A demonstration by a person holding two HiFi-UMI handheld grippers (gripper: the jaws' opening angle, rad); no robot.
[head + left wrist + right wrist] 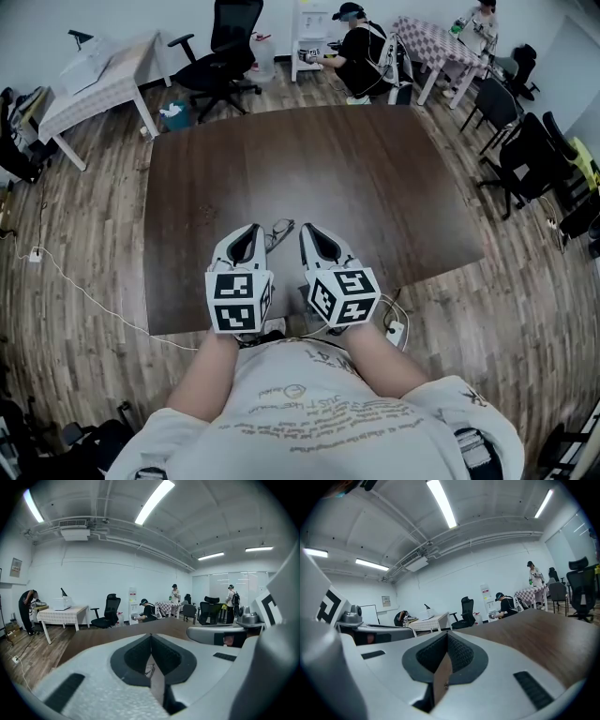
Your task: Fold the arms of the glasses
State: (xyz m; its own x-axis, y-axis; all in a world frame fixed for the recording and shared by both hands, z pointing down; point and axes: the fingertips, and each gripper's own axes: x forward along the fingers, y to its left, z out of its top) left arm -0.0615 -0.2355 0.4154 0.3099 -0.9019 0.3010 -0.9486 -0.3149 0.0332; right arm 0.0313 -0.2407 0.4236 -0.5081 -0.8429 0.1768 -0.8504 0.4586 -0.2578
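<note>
A pair of thin-framed glasses (pixel 278 231) lies on the dark brown table (pixel 309 159) near its front edge. My two grippers rest side by side there, both pointing away from me. The left gripper (pixel 253 228) is shut, with its tip just left of the glasses and nothing in it. The right gripper (pixel 307 228) is also shut and empty, with its tip just right of them. In the left gripper view a sliver of the glasses (pixel 150 670) shows through the gap under the closed jaws. How the arms of the glasses lie is too small to tell.
The table stretches broad and bare beyond the glasses. On the wooden floor stand a black office chair (pixel 225 47), a white table (pixel 94 80) at the far left and more chairs (pixel 525 150) at the right. A person (pixel 361 52) crouches at the back.
</note>
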